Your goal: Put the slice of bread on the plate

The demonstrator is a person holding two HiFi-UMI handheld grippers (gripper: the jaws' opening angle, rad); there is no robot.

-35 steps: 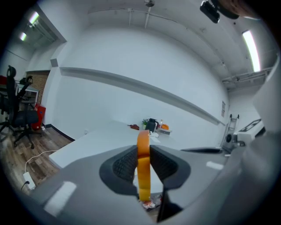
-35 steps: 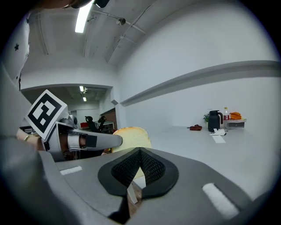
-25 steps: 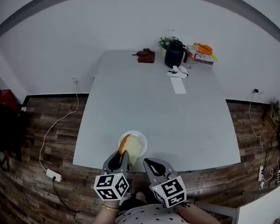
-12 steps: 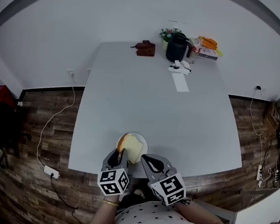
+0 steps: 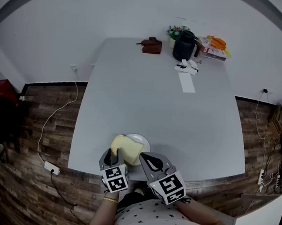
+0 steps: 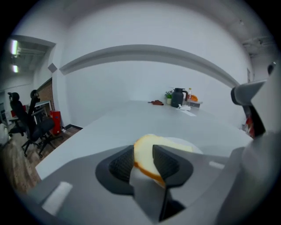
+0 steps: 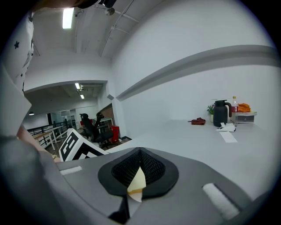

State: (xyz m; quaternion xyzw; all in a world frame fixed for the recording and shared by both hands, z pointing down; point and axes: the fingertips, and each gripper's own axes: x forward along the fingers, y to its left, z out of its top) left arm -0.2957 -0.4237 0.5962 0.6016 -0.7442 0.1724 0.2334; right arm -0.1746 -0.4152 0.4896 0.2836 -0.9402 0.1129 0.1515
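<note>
Bread (image 5: pixel 127 149) low over the plate (image 5: pixel 146 143), at the near edge of the table (image 5: pixel 151 100). Far end down on the plate, near end up between the jaws of the left gripper (image 5: pixel 114 156). Jaws just opened wide. Pads (image 6: pixel 121 165) not squeezing, slice loose between them, maybe leaning on the right-hand pad. Right gripper (image 5: pixel 144 158) just beside the plate, jaws together, pinching only a pale scrap (image 7: pixel 137 184), maybe a bit of crust.

Step in hand, by the look of it: letting go and backing out. Nearly done, but not done until flat on the plate and free of the jaws.

How to do it well:

- Hold the left jaws wide. No closing again.
- Pull the left gripper straight back toward the body, slow and level. No lifting, for fear of taking the slice along.
- Watch for sticking. Soft bread and rough pads, so easy to drag off the plate. If dragged, stop, wiggle a little, then try again.
- Mind the near side. Plate close to the table edge, so no hard tugs, or bread on the floor.
- Hold the right gripper clear of the bread, but ready to steady the rim against sliding.
- Look last of all: whole slice lying flat, none of it past the rim on the left.
</note>
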